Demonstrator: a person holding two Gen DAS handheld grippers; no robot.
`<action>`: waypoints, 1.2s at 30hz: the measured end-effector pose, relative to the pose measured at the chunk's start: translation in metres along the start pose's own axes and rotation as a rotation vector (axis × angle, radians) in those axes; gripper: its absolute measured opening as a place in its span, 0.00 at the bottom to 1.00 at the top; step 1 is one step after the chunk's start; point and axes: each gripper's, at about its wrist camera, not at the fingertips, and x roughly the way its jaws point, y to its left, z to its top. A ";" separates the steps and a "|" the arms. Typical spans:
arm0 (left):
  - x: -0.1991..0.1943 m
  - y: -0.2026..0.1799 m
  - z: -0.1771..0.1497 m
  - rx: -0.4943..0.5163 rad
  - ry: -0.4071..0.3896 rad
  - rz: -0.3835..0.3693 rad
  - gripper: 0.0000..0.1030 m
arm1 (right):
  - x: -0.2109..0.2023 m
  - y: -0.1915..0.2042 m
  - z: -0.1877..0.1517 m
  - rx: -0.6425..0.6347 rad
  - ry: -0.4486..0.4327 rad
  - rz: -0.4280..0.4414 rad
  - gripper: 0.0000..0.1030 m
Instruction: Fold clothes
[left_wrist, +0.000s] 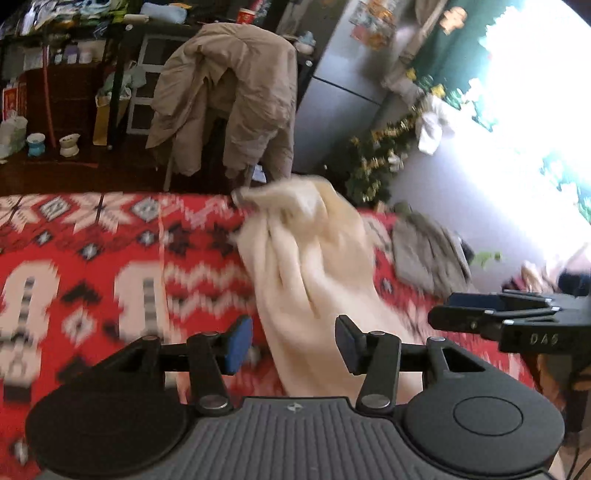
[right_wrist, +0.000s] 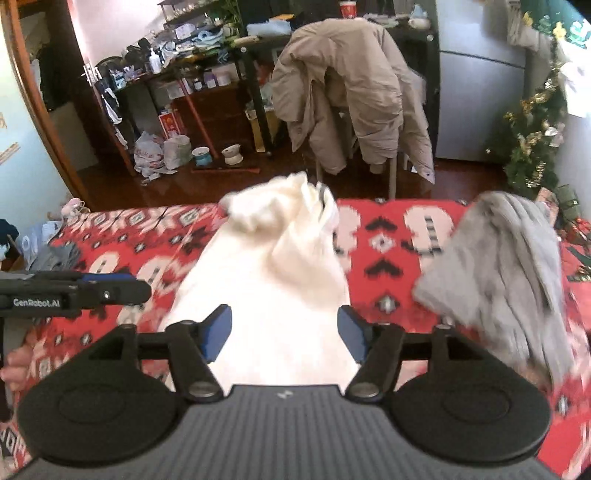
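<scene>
**Cream garment bunched on the red blanket, both grippers empty**

A red patterned blanket (right_wrist: 388, 236) covers the work surface from the near edge to the far one. On it, roughly in the middle, lies the cream garment (right_wrist: 266, 280). Its long axis runs near to far: the broad end spreads flat toward the grippers, while the far end narrows, rises into a gathered, puckered lump and points at the chair draped with a beige jacket (right_wrist: 351, 88) beyond the blanket. A crumpled grey garment (right_wrist: 495, 266) sits to the right of it, apart from it, also unfolded.

The left gripper (left_wrist: 293, 343) hovers over the near part of the cream cloth with its jaws spread wide and nothing between them. The right gripper (right_wrist: 284, 332) is the same: released, blue pads apart, cloth showing below the gap (both views are motion-blurred, so whether either pad brushes the fabric is not clear).

My reading is that the cream piece is the one being worked, at the stage of laying it out or gathering it; it is neither flat nor a tidy fold. Either way, the next move calls for a firm pinch on an edge or corner of the cream cloth, since neither gripper holds it.
</scene>
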 end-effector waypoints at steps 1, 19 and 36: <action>-0.005 -0.004 -0.011 -0.003 0.011 -0.006 0.48 | -0.010 0.003 -0.012 0.012 0.000 0.003 0.66; -0.057 -0.078 -0.140 -0.006 0.086 -0.083 0.49 | -0.118 -0.008 -0.188 0.278 -0.064 -0.118 0.65; -0.081 -0.042 -0.145 -0.113 0.080 -0.009 0.50 | -0.113 -0.006 -0.184 0.285 -0.139 -0.150 0.14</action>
